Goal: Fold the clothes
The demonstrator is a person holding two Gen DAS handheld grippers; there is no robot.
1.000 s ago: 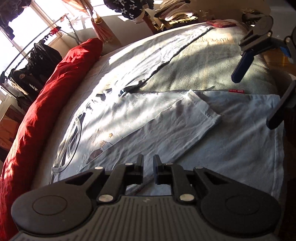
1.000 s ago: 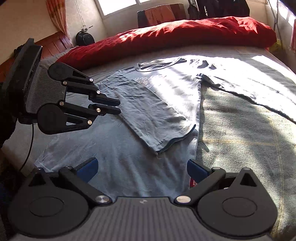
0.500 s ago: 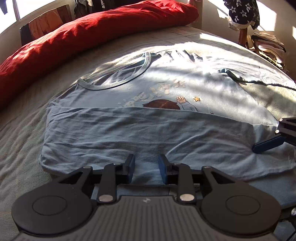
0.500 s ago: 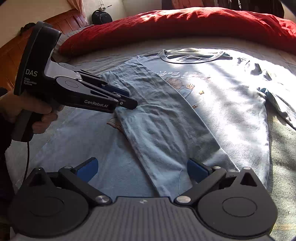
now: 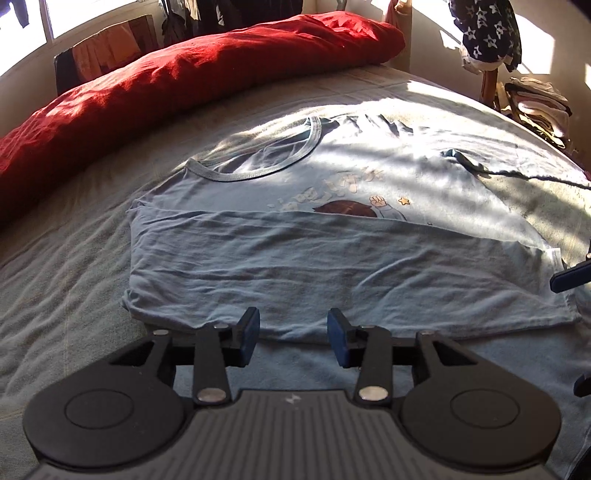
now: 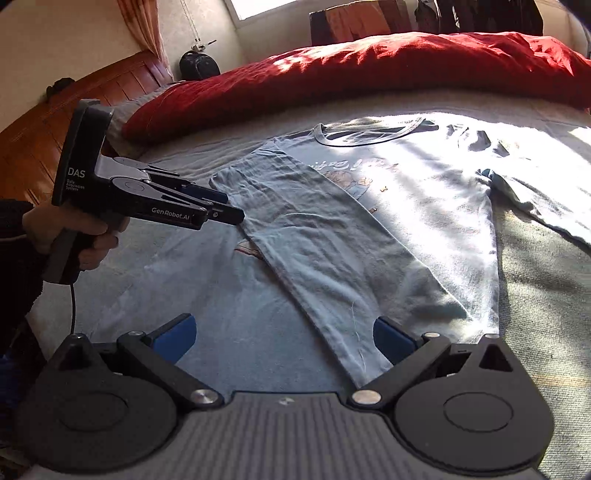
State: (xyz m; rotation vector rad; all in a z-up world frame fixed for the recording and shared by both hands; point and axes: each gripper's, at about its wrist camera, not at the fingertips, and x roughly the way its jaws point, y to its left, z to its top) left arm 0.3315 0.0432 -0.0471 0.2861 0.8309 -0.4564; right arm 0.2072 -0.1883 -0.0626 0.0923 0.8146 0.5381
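Note:
A light blue t-shirt [image 5: 369, 177] with a cartoon print lies flat on the bed, collar toward the red duvet. Its near side is folded over the front as a long strip [image 6: 332, 258]. My left gripper [image 5: 293, 338] hovers at that fold's near edge with its jaws opening. The cloth lies below them and nothing is pinched. In the right wrist view, a hand [image 6: 70, 236] holds the left gripper [image 6: 232, 206] beside the strip's upper end. My right gripper [image 6: 284, 338] stands wide open over the strip's lower end without gripping it, and its blue fingertip [image 5: 569, 280] shows at the left view's right edge.
A long red duvet [image 5: 184, 81] lies along the far side of the grey bed sheet [image 5: 55, 295]. Folded clothes [image 5: 539, 107] and a star-print garment [image 5: 487, 33] are past the bed at the right. A wooden headboard [image 6: 37, 147] stands at the left.
The left gripper has rolled and swung round to face the shirt's folded side, and its jaws have spread apart. The right gripper has drifted nearer the strip's lower end and stays wide open.

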